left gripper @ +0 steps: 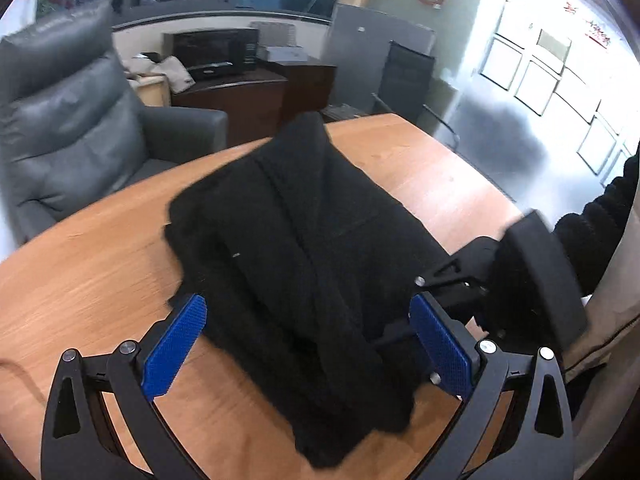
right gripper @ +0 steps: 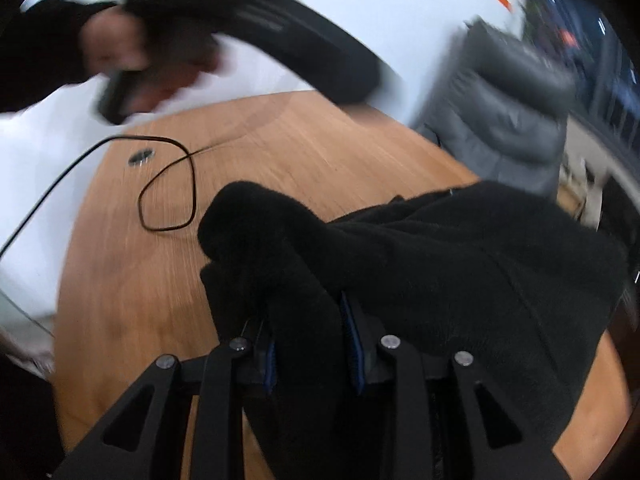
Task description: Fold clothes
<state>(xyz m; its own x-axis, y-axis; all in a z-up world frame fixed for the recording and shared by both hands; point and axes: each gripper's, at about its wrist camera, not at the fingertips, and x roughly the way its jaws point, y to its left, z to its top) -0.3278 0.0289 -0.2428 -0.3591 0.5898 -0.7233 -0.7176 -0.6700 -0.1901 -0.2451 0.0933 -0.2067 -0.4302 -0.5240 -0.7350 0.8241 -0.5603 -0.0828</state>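
Note:
A black fleece garment [left gripper: 296, 240] lies bunched and partly folded on the wooden table [left gripper: 92, 264]. My left gripper [left gripper: 308, 344] is open, its blue pads either side of the garment's near edge, holding nothing. My right gripper [right gripper: 310, 336] is shut on a fold of the same black garment [right gripper: 460, 280], and cloth hides most of its blue pads. The right gripper's body [left gripper: 532, 280] shows at the right of the left wrist view, at the garment's right edge. The hand with the left gripper [right gripper: 132, 60] shows blurred at the upper left of the right wrist view.
A thin black cable [right gripper: 168, 196] loops on the table [right gripper: 300, 152] left of the garment, near a round grommet [right gripper: 141, 157]. A grey leather armchair [left gripper: 72, 120] stands beyond the table's far left edge. A dark desk [left gripper: 240, 92] and a black chair [left gripper: 408, 76] stand farther back.

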